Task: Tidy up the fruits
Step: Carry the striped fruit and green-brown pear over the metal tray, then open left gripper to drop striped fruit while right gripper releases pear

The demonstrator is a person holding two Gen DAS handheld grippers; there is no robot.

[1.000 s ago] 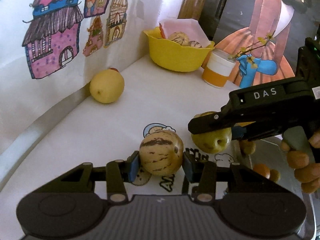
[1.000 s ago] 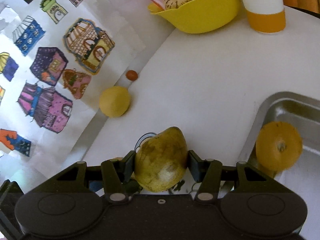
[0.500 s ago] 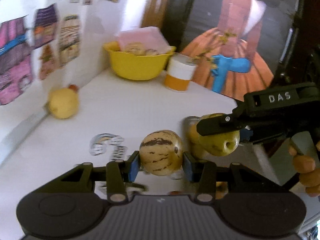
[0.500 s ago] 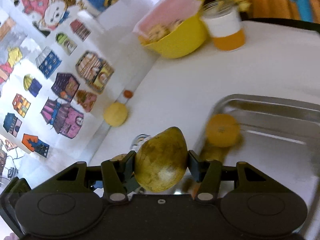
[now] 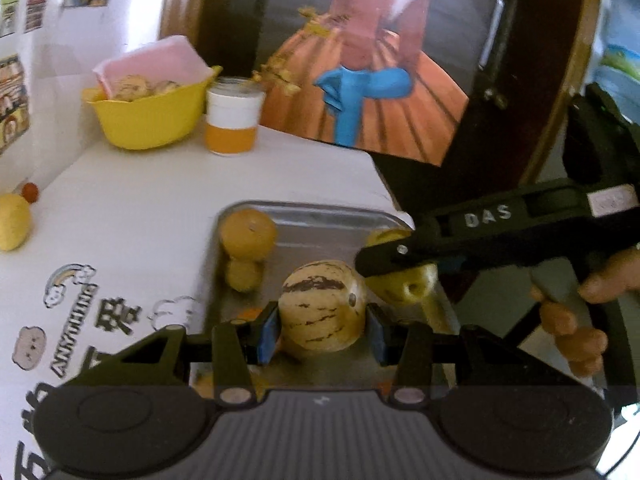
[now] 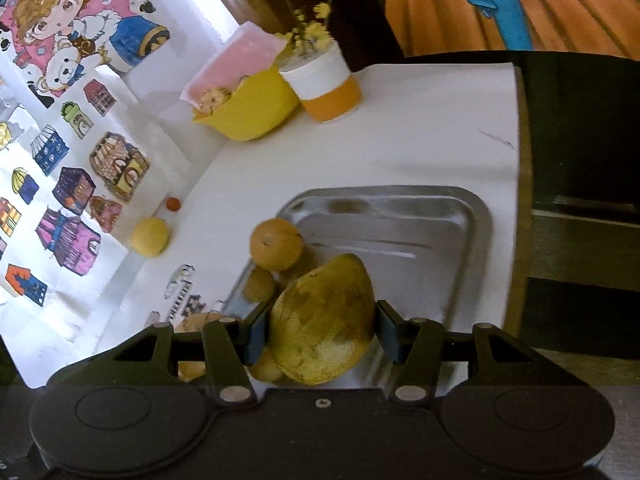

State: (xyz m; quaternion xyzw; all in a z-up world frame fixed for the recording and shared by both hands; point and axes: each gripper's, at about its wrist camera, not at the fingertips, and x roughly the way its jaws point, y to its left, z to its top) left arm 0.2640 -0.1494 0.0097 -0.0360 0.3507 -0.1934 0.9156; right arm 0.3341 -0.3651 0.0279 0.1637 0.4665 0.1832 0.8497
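over the metal tray, a fruit in each claw

above the tray, the left gripper has its two fingers closed against the sides of a round striped melon, cream with dark streaks, which it holds clear in front of the camera. just to its right, the right gripper is clamped on a yellow-green mango, its pointed end up in the right wrist view; in the left wrist view the same mango shows under the black finger, with a person's hand on the handle behind.

the tray sits on a white table near its right edge. in the tray's near left corner lie an orange and a smaller brownish fruit just beside it; more fruit shows below the fingers, too hidden to name.

well apart on the table, against the wall, sits a yellow fruit with a small red one near it. at the far end stand a yellow bowl holding striped fruit and a pink sheet, and beside it a white and orange cup. cartoon stickers mark the table to the left of the tray.
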